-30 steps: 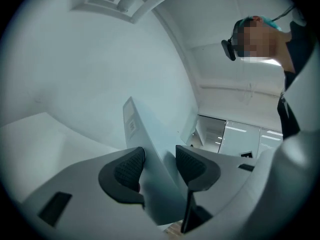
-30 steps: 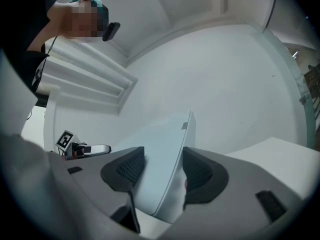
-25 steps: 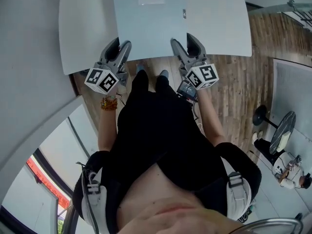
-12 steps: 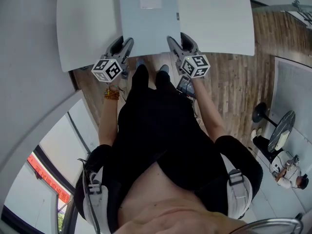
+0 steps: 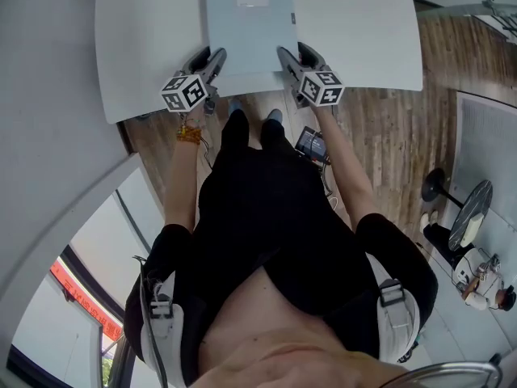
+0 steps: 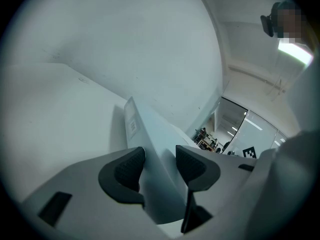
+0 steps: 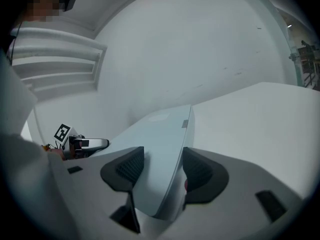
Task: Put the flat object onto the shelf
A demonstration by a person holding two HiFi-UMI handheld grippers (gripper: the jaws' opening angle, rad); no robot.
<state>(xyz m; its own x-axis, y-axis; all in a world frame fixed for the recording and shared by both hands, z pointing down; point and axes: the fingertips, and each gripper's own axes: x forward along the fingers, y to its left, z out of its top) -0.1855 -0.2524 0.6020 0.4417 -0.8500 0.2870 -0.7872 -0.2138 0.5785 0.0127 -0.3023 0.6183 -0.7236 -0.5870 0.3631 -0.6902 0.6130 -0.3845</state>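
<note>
A flat, pale grey-blue panel (image 5: 246,27) with a small white label lies over the white shelf surface (image 5: 355,31). Both grippers hold it by its near edge. My left gripper (image 5: 212,60) grips the near left corner, my right gripper (image 5: 288,56) the near right corner. In the left gripper view the panel (image 6: 150,131) passes edge-on between the dark pads (image 6: 131,168), with the shelf top (image 6: 50,109) beneath. The right gripper view shows the panel (image 7: 155,144) between the pads (image 7: 196,170) and reaching out over the shelf (image 7: 250,119).
A pale wall rises behind the shelf. Wooden floor (image 5: 380,128) lies below, with a small dark device (image 5: 311,144) by my feet. A black round-based stand (image 5: 432,188) and a person (image 5: 485,285) are at the far right. A grey wall runs along the left.
Both grippers have carried the panel forward, so more of it now lies over the white shelf. The two grippers stand closer to the shelf's front edge.
</note>
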